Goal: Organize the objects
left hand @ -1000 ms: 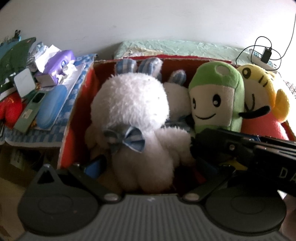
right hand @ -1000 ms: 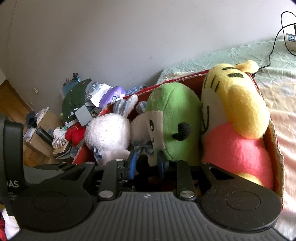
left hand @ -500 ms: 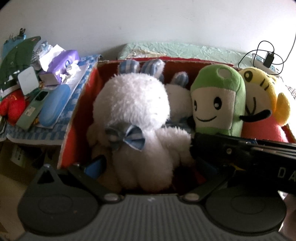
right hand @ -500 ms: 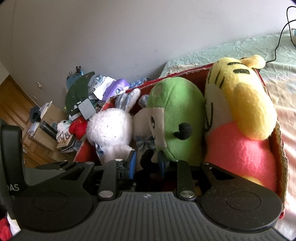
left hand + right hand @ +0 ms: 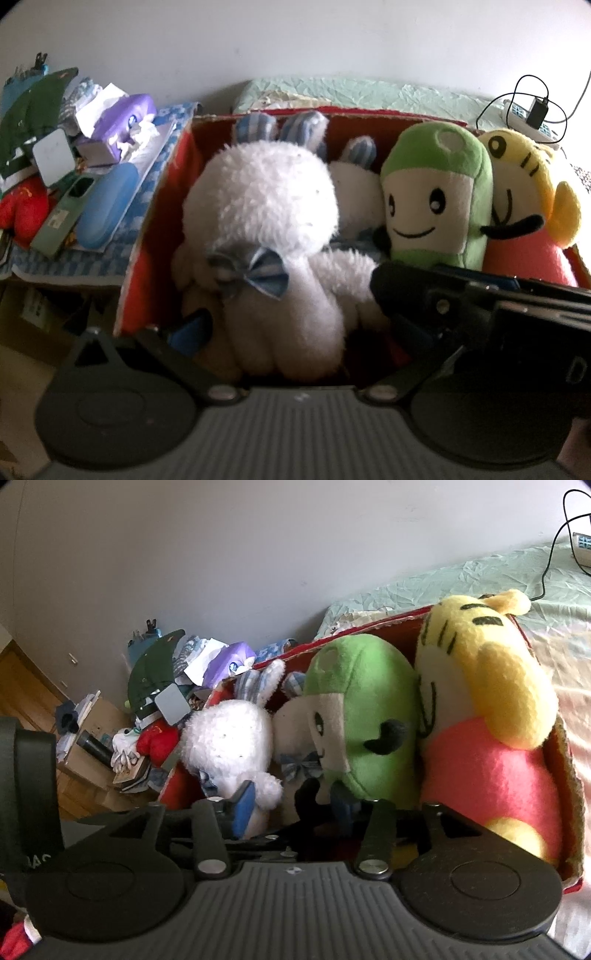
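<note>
A red cardboard box (image 5: 155, 206) sits on a pale green bedsheet (image 5: 461, 587) and holds a row of plush toys packed side by side. At the left end is a fluffy white rabbit (image 5: 266, 206) with blue-striped ears and a blue bow at its neck; it sits upright, long axis vertical, ears toward the far wall of the box and face turned down toward the near side. Behind it, partly hidden, a second white rabbit (image 5: 354, 195) shows one striped ear. Next comes a green plush (image 5: 436, 199), a tall rounded cylinder with a cream face, black eyes and a smile, standing upright and facing the left camera. Pressed against its side is a yellow plush (image 5: 491, 675) with black stripes and a pink body, also upright, filling the right end of the box. The right gripper (image 5: 291, 805) reaches into the near side of the box between the first rabbit and the green plush; its blue-padded jaws have just been opening and now stand spread, with a dark plush limb loose between them, not pinched. The left gripper (image 5: 280, 343) has its fingers wide apart on either side of the white rabbit's body; whether they press on it cannot be told. Left of the box, a cluttered side table (image 5: 74, 258) carries a purple tissue pack (image 5: 122, 122).
</note>
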Action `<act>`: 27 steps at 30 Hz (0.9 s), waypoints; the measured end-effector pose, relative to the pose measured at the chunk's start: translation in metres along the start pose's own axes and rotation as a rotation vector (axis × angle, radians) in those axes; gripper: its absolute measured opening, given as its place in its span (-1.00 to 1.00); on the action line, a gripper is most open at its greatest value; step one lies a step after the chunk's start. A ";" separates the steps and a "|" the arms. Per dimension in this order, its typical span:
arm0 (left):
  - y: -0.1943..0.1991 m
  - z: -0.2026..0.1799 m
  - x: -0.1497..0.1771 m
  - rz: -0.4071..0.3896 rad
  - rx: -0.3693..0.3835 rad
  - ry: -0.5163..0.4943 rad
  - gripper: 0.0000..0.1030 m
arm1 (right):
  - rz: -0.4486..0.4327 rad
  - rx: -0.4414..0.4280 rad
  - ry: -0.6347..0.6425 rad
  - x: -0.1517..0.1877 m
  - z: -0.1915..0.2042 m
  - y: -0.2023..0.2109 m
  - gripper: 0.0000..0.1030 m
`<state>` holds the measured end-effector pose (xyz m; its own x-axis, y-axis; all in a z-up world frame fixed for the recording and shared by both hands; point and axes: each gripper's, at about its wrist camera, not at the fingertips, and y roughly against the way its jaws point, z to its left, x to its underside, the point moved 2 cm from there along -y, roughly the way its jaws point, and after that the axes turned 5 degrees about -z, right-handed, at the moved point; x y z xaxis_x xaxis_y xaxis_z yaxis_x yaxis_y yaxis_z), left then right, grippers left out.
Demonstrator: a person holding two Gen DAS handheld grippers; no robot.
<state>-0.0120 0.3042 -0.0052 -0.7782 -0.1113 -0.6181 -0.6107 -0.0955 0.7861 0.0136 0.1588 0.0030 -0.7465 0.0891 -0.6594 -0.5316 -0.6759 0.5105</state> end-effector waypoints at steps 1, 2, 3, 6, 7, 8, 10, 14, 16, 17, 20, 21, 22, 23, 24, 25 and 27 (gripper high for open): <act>0.000 0.000 0.000 -0.001 0.001 -0.001 0.99 | -0.003 0.004 0.000 0.001 0.001 0.000 0.01; 0.000 0.001 0.000 -0.001 0.002 -0.002 0.99 | -0.007 0.007 0.001 0.001 0.001 0.000 0.01; 0.000 0.001 0.000 0.000 0.002 -0.002 0.99 | -0.010 0.007 -0.001 0.001 0.001 0.000 0.01; 0.000 0.001 0.000 0.008 0.002 -0.002 0.99 | -0.001 0.005 -0.003 0.000 0.001 -0.001 0.02; -0.001 0.001 0.000 0.010 0.002 -0.002 0.99 | 0.003 0.005 -0.004 0.000 0.001 -0.001 0.02; -0.001 0.001 0.000 0.012 0.002 -0.002 0.99 | 0.008 0.006 -0.004 0.000 0.001 -0.001 0.02; -0.001 0.001 0.000 0.011 0.002 -0.003 0.99 | 0.008 0.006 -0.006 0.000 0.001 0.000 0.02; -0.001 0.000 0.000 0.013 0.004 -0.006 0.99 | 0.013 0.004 -0.008 0.000 0.000 0.002 0.02; -0.001 0.000 0.000 0.014 0.003 -0.005 0.99 | 0.018 -0.002 -0.011 0.000 -0.001 0.002 0.01; -0.001 0.000 0.000 0.013 0.004 -0.005 0.99 | 0.016 -0.003 -0.011 0.000 -0.001 0.003 0.00; -0.001 0.000 0.000 0.014 0.004 -0.006 0.99 | -0.008 0.011 0.015 0.000 0.002 0.009 -0.02; -0.001 0.001 0.000 0.014 0.004 -0.006 0.99 | -0.013 0.009 0.021 -0.001 0.003 0.011 -0.02; -0.001 0.001 0.000 0.014 0.004 -0.006 0.99 | -0.017 0.014 0.023 -0.001 0.002 0.012 -0.02; -0.001 0.001 0.000 0.015 0.005 -0.006 0.99 | -0.020 0.018 0.020 -0.001 0.001 0.013 -0.05; -0.001 0.001 0.000 0.015 0.005 -0.007 0.99 | -0.020 0.017 0.016 -0.001 0.000 0.014 -0.06; -0.001 0.001 0.000 0.014 0.005 -0.007 0.99 | -0.024 0.017 0.012 -0.001 -0.001 0.014 -0.11; -0.001 0.001 0.000 0.015 0.005 -0.006 0.99 | -0.036 0.028 0.006 0.000 -0.003 0.015 -0.17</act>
<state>-0.0117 0.3053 -0.0058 -0.7878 -0.1067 -0.6066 -0.6000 -0.0893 0.7950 0.0067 0.1462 0.0092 -0.7241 0.1090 -0.6810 -0.5693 -0.6518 0.5010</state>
